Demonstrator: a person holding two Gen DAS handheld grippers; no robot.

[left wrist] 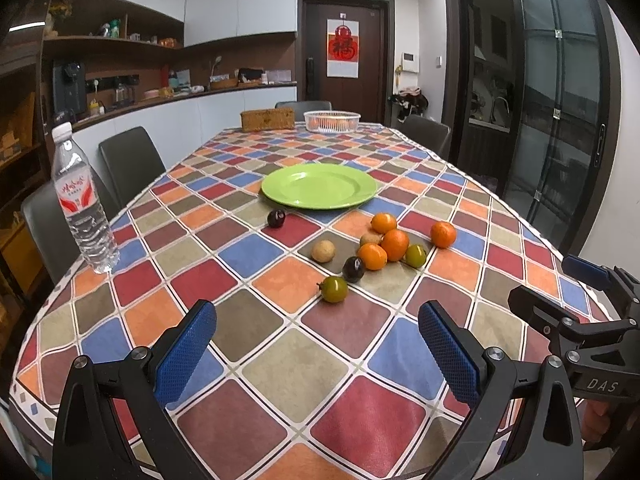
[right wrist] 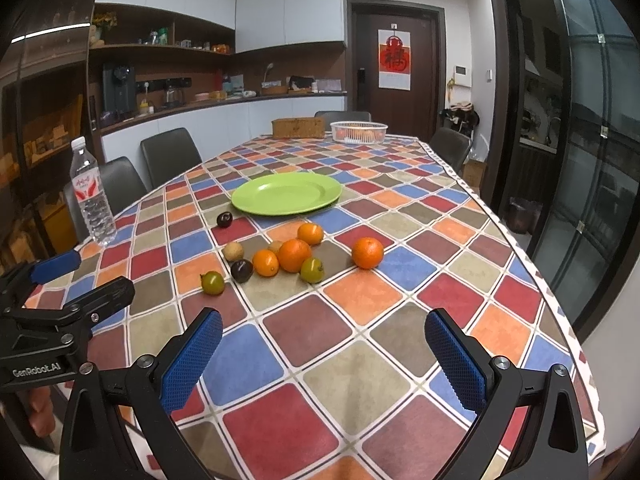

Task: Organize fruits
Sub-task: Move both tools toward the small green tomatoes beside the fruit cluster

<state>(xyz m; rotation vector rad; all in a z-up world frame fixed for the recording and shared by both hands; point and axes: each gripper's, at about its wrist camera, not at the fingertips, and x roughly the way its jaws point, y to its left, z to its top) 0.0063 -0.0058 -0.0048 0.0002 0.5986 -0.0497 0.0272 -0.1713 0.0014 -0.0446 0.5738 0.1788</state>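
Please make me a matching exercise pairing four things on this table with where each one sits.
Things:
1. green plate
2. water bottle
3. white basket
4. lone orange

Places:
A. at the far end of the table, beside the woven box
B. apart from the fruit cluster, on its right
C. near the table's left edge, standing upright
D. in the middle of the table, just beyond the fruit

Pairs: 1-D, 2-C, 3-A, 4-B

Both the left gripper and the right gripper hang open over the near end of the table, holding nothing.
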